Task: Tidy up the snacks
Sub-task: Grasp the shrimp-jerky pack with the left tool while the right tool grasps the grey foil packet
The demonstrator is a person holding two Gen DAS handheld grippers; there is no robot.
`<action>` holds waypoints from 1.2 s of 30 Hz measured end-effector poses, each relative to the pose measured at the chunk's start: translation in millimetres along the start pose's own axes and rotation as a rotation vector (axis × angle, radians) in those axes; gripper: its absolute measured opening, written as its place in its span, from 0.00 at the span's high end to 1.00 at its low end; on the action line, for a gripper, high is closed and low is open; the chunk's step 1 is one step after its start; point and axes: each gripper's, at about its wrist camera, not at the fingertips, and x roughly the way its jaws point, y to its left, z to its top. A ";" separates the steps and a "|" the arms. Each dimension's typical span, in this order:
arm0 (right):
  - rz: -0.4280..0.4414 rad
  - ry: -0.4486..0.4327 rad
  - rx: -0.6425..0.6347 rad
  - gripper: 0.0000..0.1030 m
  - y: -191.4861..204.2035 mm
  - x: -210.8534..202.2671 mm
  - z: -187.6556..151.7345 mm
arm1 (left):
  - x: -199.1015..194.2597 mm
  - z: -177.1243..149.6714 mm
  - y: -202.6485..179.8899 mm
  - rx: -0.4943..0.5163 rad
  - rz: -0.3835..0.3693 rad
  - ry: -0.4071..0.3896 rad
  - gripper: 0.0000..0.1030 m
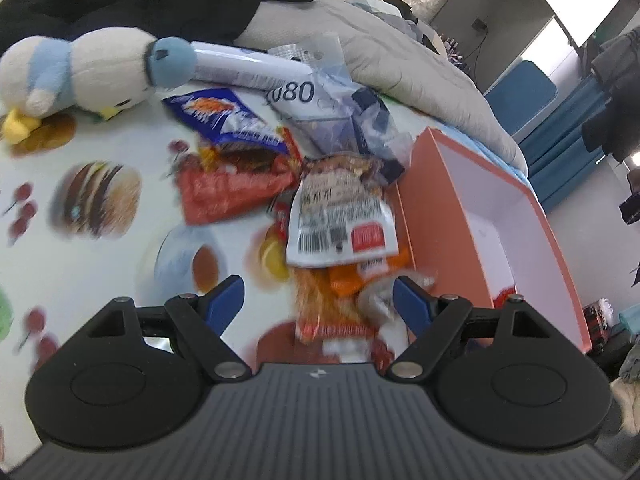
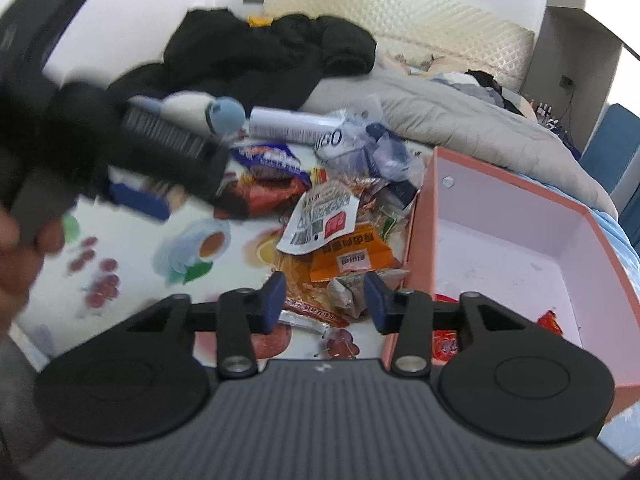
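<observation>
Snack pile: a heap of crinkled packets lies on a food-printed cloth, just left of the box; the exact count is unclear because they overlap and blur.
Packets I can tell apart: one blue packet at the pile's 11 o'clock, one red packet at 9 o'clock, one white packet with a barcode in the middle, one orange packet beneath it at 6 o'clock, and one clear bag printed with numerals at 12 o'clock.
Box: one pink-walled box, white inside, open on top, at 3 o'clock from the pile; two small red packets lie in its near end.
Left gripper: blue fingers spread wide and released; orange and grey wrappers lie in view between them, no pad pressing on anything.
Right gripper: fingers partly open, a small grey wrapper in view between them; contact cannot be told.
Plush toy: one white and pale blue plush at 10 o'clock from the pile.
Bedding: one grey quilt and one black garment at 12 o'clock, beyond the snacks.
</observation>
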 end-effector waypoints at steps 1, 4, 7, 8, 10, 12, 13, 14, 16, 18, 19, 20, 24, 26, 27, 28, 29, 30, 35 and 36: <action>-0.019 0.020 -0.022 0.63 4.4 9.9 -0.7 | 6.6 7.3 -1.6 0.005 -0.008 -0.001 0.18; -0.048 0.054 -0.067 0.66 12.9 32.8 -4.1 | 30.6 27.8 -8.8 0.029 -0.024 -0.001 0.18; -0.071 0.078 -0.077 0.69 14.7 51.9 -5.9 | 57.4 44.7 -17.5 0.046 -0.039 0.018 0.12; -0.079 0.080 -0.084 0.69 14.8 57.5 -6.7 | 66.6 49.3 -19.9 0.045 -0.045 0.027 0.08; -0.104 0.082 -0.110 0.69 15.9 67.0 -9.1 | 84.2 57.2 -23.6 0.046 -0.048 0.038 0.08; -0.123 0.087 -0.136 0.70 16.9 74.9 -11.1 | 99.9 63.9 -27.1 0.057 -0.041 0.044 0.08; -0.134 0.091 -0.149 0.71 17.1 78.0 -12.1 | 108.9 67.0 -28.6 0.065 -0.032 0.049 0.08; -0.141 0.098 -0.161 0.77 16.8 81.3 -13.4 | 115.6 69.1 -29.3 0.074 -0.026 0.053 0.08; -0.148 0.107 -0.172 0.78 14.4 86.5 -16.3 | 129.1 73.7 -30.1 0.081 -0.012 0.064 0.08; -0.147 0.118 -0.176 0.78 12.1 91.2 -18.4 | 140.0 77.5 -29.4 0.077 -0.016 0.068 0.08; -0.143 0.123 -0.177 0.78 11.9 93.0 -19.2 | 145.5 79.2 -28.1 0.068 -0.012 0.068 0.08; -0.138 0.124 -0.182 0.78 12.2 95.1 -20.2 | 152.1 81.0 -26.1 0.060 -0.005 0.073 0.08; -0.141 0.112 -0.201 0.79 13.1 99.1 -21.2 | 169.3 83.7 -20.5 0.048 0.019 0.090 0.09; -0.137 0.111 -0.209 0.85 12.9 101.4 -21.2 | 174.0 83.3 -19.7 0.032 0.021 0.096 0.19; -0.132 0.113 -0.209 0.86 12.6 101.8 -21.3 | 176.6 82.7 -19.8 0.028 0.026 0.106 0.26; -0.129 0.116 -0.210 0.86 12.4 102.2 -21.1 | 177.8 81.9 -19.5 0.025 0.034 0.108 0.26; -0.128 0.115 -0.212 0.87 12.7 101.7 -20.9 | 177.2 81.4 -19.5 0.023 0.039 0.104 0.28; -0.127 0.115 -0.212 0.87 12.7 100.2 -20.5 | 175.8 81.0 -20.1 0.025 0.040 0.104 0.31; -0.115 0.112 -0.206 0.88 12.7 91.0 -19.2 | 159.7 77.5 -24.1 0.044 0.048 0.095 0.45; -0.114 0.111 -0.207 0.88 13.0 89.7 -18.9 | 155.4 75.8 -25.5 0.051 0.053 0.094 0.46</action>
